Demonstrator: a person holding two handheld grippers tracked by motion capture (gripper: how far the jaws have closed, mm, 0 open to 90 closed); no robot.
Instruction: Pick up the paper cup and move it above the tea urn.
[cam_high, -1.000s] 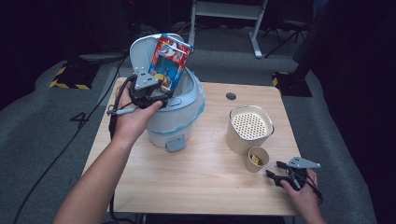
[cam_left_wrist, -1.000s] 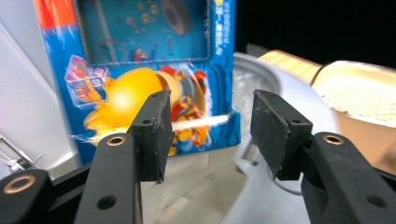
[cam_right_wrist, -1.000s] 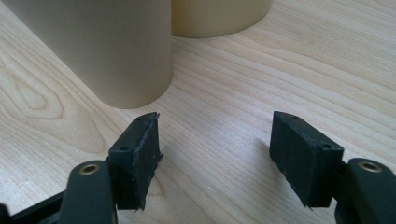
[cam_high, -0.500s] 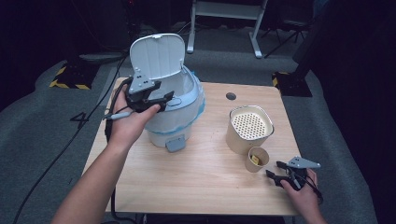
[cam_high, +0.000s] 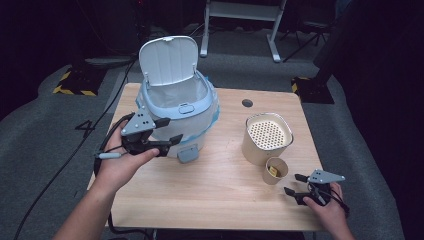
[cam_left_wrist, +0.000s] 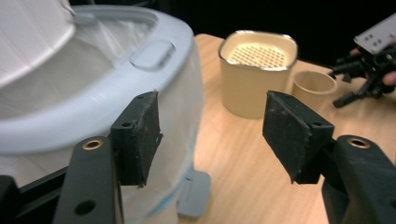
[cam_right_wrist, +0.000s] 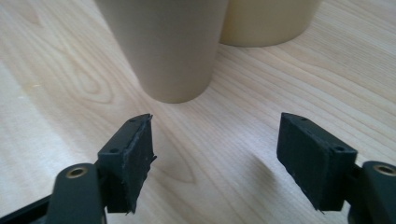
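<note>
The left gripper (cam_high: 165, 134) sits against the front of the pale blue lidded bin (cam_high: 177, 102) on the wooden table (cam_high: 220, 195); its jaws have just been opening and now stand spread, with nothing between the pads (cam_left_wrist: 147, 135) — the bin's liner-covered wall lies just behind the left one. The bin's lid (cam_high: 167, 60) is tipped up.

The right gripper (cam_high: 300, 187) rests low at the table's near right corner, its jaws also just opened and parted over bare wood, empty. Just ahead of them stands a small paper cup (cam_right_wrist: 163, 46) — near, not touching — and behind it a cream container (cam_high: 266, 137) with a perforated top.
</note>
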